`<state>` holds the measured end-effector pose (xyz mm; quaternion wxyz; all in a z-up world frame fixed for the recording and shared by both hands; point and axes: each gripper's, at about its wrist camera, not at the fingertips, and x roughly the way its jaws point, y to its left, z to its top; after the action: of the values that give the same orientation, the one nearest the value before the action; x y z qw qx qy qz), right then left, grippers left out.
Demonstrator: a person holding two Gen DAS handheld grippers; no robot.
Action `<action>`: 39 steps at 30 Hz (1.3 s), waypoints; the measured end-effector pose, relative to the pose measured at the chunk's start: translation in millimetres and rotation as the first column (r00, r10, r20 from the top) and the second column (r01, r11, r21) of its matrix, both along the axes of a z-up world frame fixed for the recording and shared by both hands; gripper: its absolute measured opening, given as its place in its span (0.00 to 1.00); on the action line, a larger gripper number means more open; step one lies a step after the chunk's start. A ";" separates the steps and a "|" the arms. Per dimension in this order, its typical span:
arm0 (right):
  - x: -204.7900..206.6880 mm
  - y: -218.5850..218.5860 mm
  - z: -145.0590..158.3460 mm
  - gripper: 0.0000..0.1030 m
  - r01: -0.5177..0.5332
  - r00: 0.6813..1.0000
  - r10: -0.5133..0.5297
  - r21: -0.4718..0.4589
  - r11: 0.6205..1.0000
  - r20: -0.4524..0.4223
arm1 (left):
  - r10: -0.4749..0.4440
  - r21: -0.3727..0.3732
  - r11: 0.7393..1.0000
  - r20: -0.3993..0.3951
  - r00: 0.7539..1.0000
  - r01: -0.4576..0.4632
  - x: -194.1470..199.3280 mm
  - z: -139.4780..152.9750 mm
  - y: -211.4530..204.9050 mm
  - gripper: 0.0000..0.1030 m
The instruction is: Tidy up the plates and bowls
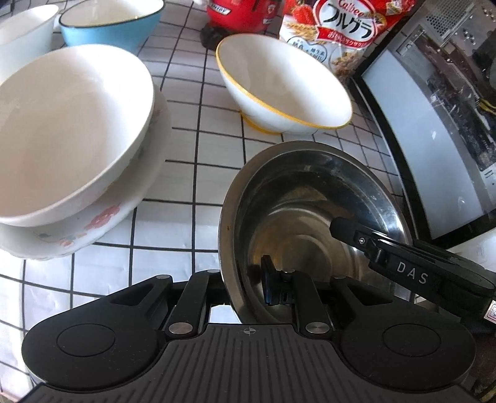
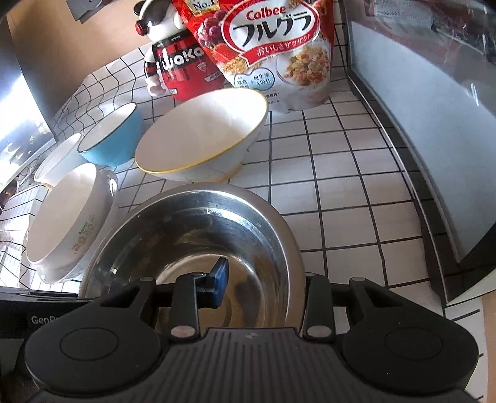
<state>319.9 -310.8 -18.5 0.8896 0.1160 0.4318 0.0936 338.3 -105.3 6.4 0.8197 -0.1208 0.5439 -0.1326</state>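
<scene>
steel bowl (image 1: pixel 310 198): on the tiled counter (image 1: pixel 192 148), near edge, both grippers on its rim
left gripper (image 1: pixel 245 288): clamped tight on the rim
right gripper (image 2: pixel 260 279): narrow, pinching the rim
done: white bowl (image 1: pixel 68 130) nested in floral dish (image 1: pixel 102 217)
left: yellow-rimmed bowl (image 1: pixel 285 83), blue bowl (image 1: pixel 108 21) loose; steel one likely next

Home kitchen. Indicators: white grid-tiled countertop (image 2: pixel 341 173); ceramic bowls ahead-left of the grippers, including a blue bowl (image 2: pixel 113 139); cereal bag (image 2: pixel 279 52) straight ahead; glass-fronted oven-type appliance (image 2: pixel 434 130) to the right.
</scene>
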 end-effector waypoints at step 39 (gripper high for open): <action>78.1 205.9 27.2 0.33 -0.211 0.973 0.215 -0.059 0.976 0.079 | 0.168 0.080 0.979 0.194 0.967 -0.186 36.5 52.5 196.0 0.16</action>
<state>398.0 -104.9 8.8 0.8945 0.0427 0.4057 0.1826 374.8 90.7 58.9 0.8806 -0.1158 0.4575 -0.0431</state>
